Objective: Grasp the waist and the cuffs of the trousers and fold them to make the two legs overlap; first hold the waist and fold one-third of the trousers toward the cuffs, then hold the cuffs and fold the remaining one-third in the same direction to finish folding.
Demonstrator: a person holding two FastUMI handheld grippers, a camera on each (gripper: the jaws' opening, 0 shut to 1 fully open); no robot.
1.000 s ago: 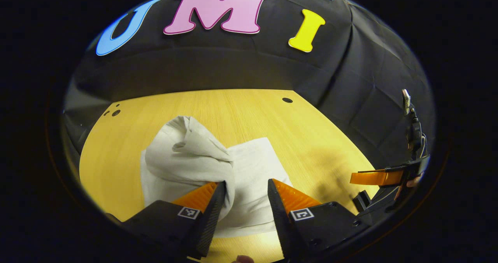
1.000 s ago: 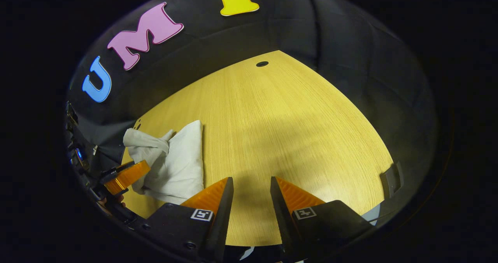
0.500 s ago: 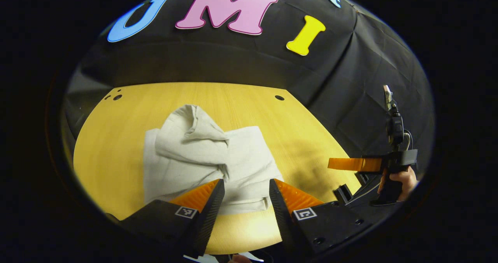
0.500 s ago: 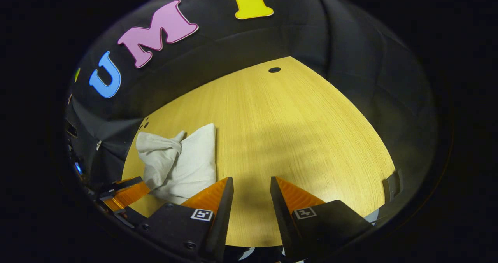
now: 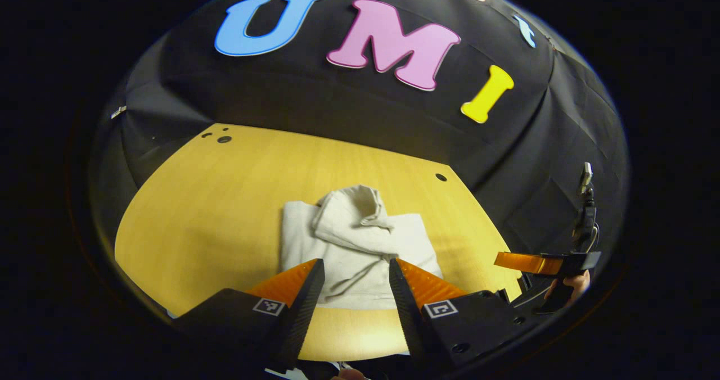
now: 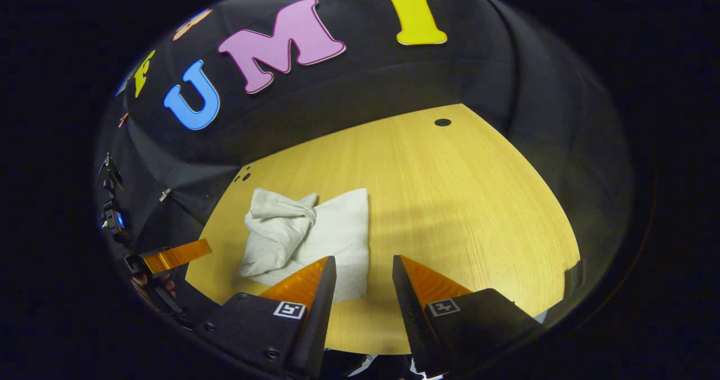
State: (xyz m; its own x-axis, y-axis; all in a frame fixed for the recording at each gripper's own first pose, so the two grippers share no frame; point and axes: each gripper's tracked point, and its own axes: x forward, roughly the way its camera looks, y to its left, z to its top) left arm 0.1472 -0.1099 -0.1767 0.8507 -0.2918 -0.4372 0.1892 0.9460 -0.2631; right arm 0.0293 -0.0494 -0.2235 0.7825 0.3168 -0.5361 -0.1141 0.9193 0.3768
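Note:
The off-white trousers (image 5: 360, 239) lie in a folded bundle on the wooden table (image 5: 214, 211), with a bunched, rumpled flap on top. In the left gripper view my left gripper (image 5: 353, 267) hangs open above the bundle's near edge, holding nothing. Off to the right in that view is the right gripper (image 5: 534, 263), with a hand behind it. In the right gripper view the trousers (image 6: 315, 236) rest left of centre, and my right gripper (image 6: 363, 265) is open over bare wood beside their right edge. The left gripper (image 6: 174, 256) is at the far left there.
The table (image 6: 461, 200) stretches wide to the right of the bundle in the right gripper view. Small dark holes (image 5: 224, 139) mark its far corners, one hole (image 6: 442, 122) at the far right. The black cloth wall closes off the back and sides.
Both grippers have drawn back and up from the trousers, so the bundle looks smaller and farther. The left gripper no longer touches the cloth. The bundle itself has stayed put.

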